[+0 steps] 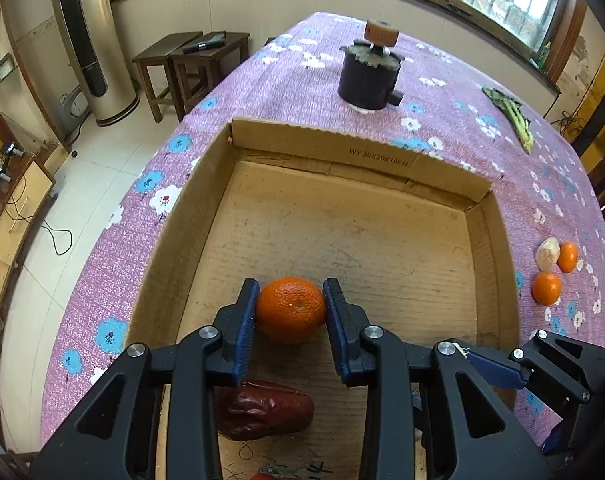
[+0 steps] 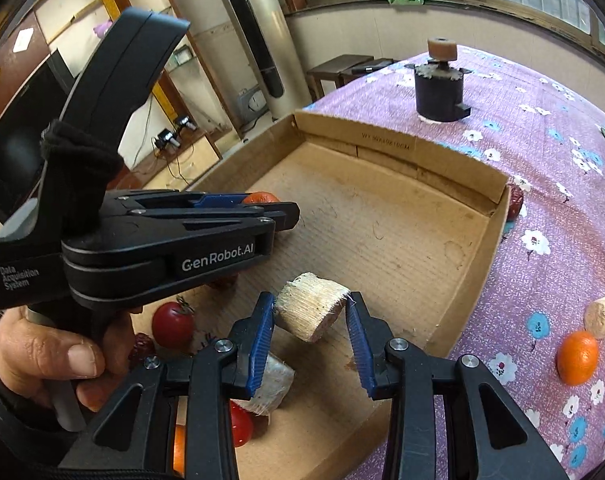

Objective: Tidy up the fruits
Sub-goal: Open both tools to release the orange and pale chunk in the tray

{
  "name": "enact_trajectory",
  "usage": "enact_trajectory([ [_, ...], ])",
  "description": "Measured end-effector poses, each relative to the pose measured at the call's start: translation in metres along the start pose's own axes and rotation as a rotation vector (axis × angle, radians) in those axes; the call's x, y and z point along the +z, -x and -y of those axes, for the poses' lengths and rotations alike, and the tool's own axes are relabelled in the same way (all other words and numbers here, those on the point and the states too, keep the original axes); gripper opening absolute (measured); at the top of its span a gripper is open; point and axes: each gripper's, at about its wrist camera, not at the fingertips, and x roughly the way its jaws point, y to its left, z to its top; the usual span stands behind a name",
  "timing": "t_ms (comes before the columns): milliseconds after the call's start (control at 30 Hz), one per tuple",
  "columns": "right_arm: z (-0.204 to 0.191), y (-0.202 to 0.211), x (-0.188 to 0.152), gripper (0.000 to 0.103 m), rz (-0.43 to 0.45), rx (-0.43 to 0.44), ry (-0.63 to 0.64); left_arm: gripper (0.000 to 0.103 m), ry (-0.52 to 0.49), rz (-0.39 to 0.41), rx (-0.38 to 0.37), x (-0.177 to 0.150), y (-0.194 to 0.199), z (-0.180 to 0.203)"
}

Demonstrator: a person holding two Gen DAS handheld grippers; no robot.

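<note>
Orange tangerine [image 1: 291,309] sits clamped between left gripper [image 1: 290,300] pads.

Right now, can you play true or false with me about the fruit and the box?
1. The left gripper holds an orange over the cardboard box. True.
2. The right gripper holds a tomato. False: it holds a pale cut chunk.
3. The box is empty. False: tomatoes and a dark red fruit lie in it.
4. Two oranges lie on the purple tablecloth outside the box. True.
</note>
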Motion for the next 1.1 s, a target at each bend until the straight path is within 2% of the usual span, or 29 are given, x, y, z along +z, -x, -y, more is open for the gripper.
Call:
enact_trajectory([
  [67, -0.002, -0.005, 0.0, 0.038, -0.016, -0.015, 0.015, 0.033, -0.004, 0.0, 0.016, 0.0, 0.0, 0.001],
  [133, -0.005, -0.006, 0.0, 0.039, -0.021, -0.035, 0.036, 0.041, -0.003, -0.006, 0.038, -0.001, -0.001, 0.001],
  [300, -0.004, -0.003, -0.001, 0.046, -0.011, -0.055, 0.035, 0.041, 0.01, -0.01, 0.04, -0.004, 0.003, -0.003],
  [500, -0.001, 0.015, -0.007, 0.047, 0.015, -0.051, 0.023, 0.041, 0.02, 0.011, 0.035, -0.006, 0.017, -0.005],
  [600, 0.001, 0.028, -0.011, 0.047, 0.036, -0.044, 0.013, 0.041, 0.031, 0.034, 0.022, -0.007, 0.027, -0.003],
  [667, 0.003, 0.041, -0.015, 0.047, 0.055, -0.037, 0.003, 0.046, 0.032, 0.049, 0.014, -0.008, 0.034, -0.001],
  [733, 0.007, 0.052, -0.019, 0.047, 0.073, -0.036, -0.009, 0.057, 0.028, 0.068, 0.006, -0.009, 0.041, 0.004],
  [967, 0.027, 0.087, -0.039, 0.047, 0.125, -0.046, -0.068, 0.057, 0.002, 0.095, -0.03, -0.013, 0.057, 0.023],
  [1100, 0.043, 0.108, -0.055, 0.047, 0.164, -0.07, -0.121, 0.057, -0.004, 0.11, -0.103, -0.017, 0.064, 0.04],
])
